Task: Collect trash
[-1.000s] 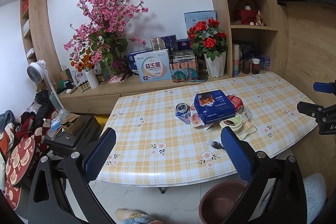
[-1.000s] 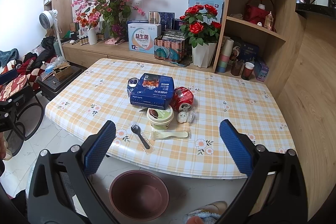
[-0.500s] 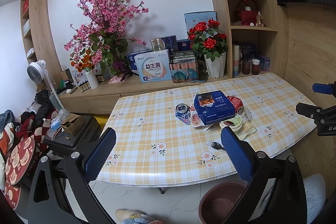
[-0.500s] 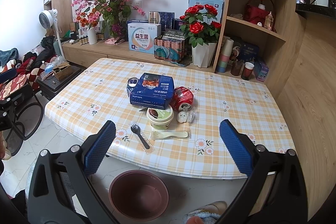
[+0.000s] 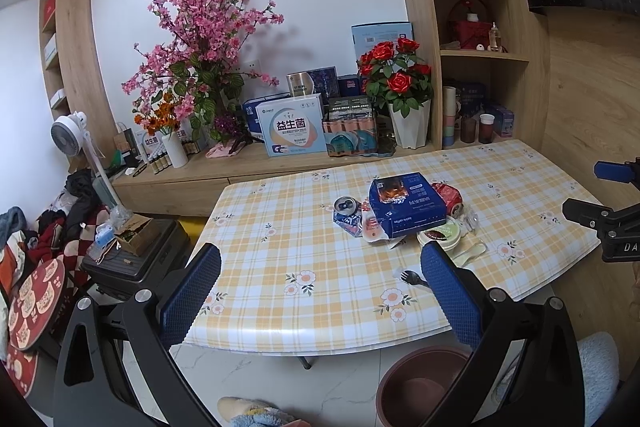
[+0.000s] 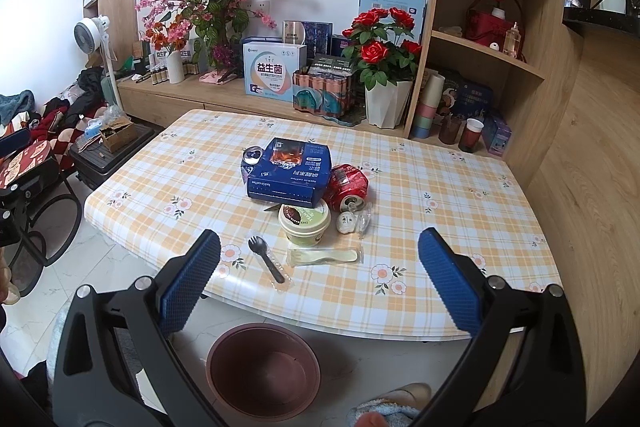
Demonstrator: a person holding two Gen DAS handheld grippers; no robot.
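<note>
A: What does the right view give you that the left doesn't?

B: The whole bin [image 6: 264, 371] on the floor below the table [image 6: 440, 291] edge, plus the black fork [image 6: 265, 259] and pale spoon [image 6: 324, 255] lying free. In the left view a finger hides part of the fork.

A: And the trash?

B: Mid-table: blue box [image 6: 289, 173], red can [image 6: 347, 187] and cup [image 6: 305, 223] touching. Bare cloth lies around them.

A: Grippers?

B: Left gripper [image 5: 320, 291] and right gripper [image 6: 318, 279] are both spread wide, holding nothing, off the near edge.
</note>
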